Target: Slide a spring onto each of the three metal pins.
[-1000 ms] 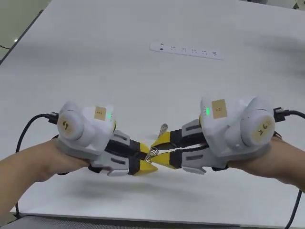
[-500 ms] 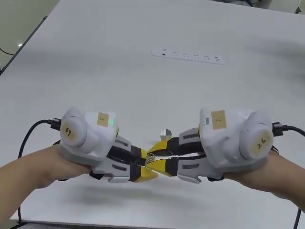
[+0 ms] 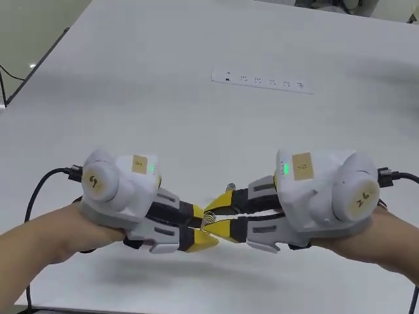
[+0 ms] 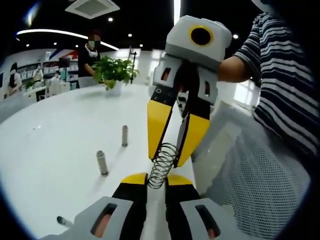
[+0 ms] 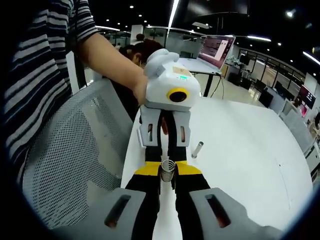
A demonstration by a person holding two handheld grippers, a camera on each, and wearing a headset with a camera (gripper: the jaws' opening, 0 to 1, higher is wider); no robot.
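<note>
The spring (image 4: pixel 162 165) hangs over the table's (image 3: pixel 196 118) near edge. One end is clenched in your left gripper (image 4: pixel 156 180); the other sits between your right gripper's (image 4: pixel 168 160) jaws, though you cannot tell whether they pinch it. At its nine o'clock stand the nearer pin (image 4: pixel 102 162) and the farther pin (image 4: pixel 124 135). The power strip (image 3: pixel 262 82) lies at twelve.

No legible text was found. Tan stickers (image 3: pixel 139 165) on the left gripper (image 3: pixel 204 226) and right gripper (image 3: pixel 213 216) bore marks too blurred to read.
</note>
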